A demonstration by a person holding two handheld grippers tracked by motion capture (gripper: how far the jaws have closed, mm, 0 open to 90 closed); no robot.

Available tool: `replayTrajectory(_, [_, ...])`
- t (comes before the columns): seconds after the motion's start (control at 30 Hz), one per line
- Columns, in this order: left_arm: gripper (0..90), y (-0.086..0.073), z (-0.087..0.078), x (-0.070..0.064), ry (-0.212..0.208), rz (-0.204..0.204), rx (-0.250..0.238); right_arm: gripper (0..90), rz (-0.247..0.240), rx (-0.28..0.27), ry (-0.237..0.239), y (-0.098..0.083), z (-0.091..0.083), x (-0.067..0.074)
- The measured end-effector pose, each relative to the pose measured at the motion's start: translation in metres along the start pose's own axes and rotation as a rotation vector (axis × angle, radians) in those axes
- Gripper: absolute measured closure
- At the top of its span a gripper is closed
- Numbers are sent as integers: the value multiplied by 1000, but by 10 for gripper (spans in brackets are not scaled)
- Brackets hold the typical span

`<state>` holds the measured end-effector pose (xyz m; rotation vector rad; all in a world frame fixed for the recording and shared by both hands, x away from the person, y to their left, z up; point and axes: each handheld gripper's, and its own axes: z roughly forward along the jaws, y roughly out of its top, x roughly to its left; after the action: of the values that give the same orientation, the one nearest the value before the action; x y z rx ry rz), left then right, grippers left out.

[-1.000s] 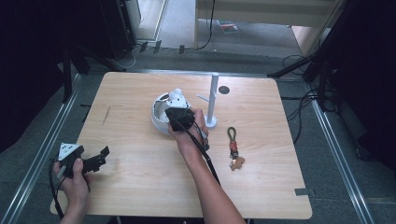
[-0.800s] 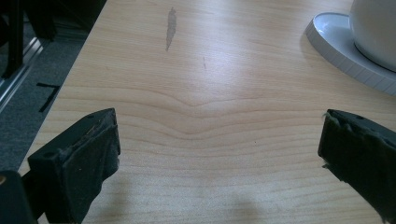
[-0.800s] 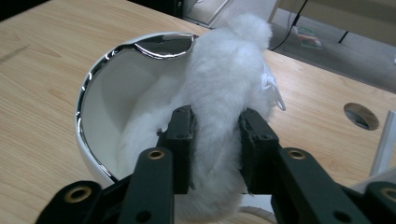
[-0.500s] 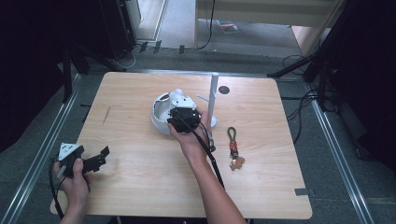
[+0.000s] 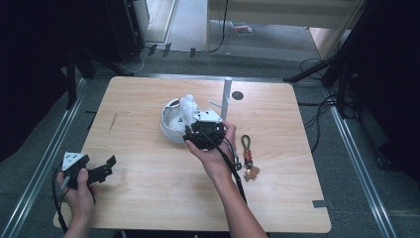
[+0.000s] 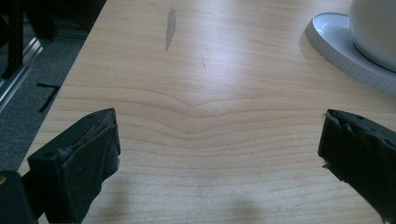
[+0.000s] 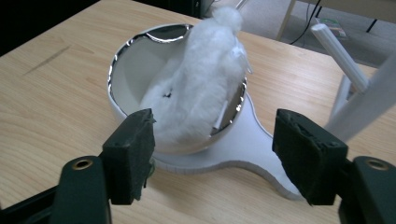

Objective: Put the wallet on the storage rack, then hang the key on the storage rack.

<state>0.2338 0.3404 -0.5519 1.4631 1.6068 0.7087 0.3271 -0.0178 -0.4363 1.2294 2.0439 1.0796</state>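
A white bowl [image 5: 170,124] with a shiny rim [image 7: 140,42] stands on a flat white base [image 7: 243,140] at the table's middle. A white fluffy bundle [image 5: 188,105] leans in it, poking above the rim [image 7: 205,79]. My right gripper [image 5: 194,130] sits just in front of the bowl, held by a hand. Its jaws have just been opening; they stand apart on either side of the bowl's near wall [image 7: 215,135], pressing on nothing. My left gripper [image 5: 101,168] rests in a hand at the front left, open over bare wood [image 6: 217,140].
A white post [image 5: 226,96] with a side peg [image 7: 336,51] stands just right of the bowl. A keychain [image 5: 247,157] with a strap and a small brown charm lies on the table right of the forearm. The base's edge [image 6: 336,42] shows far off in the left gripper view.
My right gripper has drawn back a little from the bowl, toward the right and front. The fluffy bundle stays in the bowl. The left hand has not moved.
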Motion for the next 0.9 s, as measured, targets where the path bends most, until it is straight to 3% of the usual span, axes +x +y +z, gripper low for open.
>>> replayTrajectory(0.4, [0, 0, 0, 0, -1, -1, 0, 187, 9, 74, -17, -12, -14, -15])
replayTrajectory(0.57, [0, 0, 0, 0, 0, 2, 2, 186, 34, 110, -14, -15, -18, -27])
replayTrajectory(0.9, [0, 0, 0, 0, -1, 2, 2, 187, 77, 162, -65, -18, -21, -56])
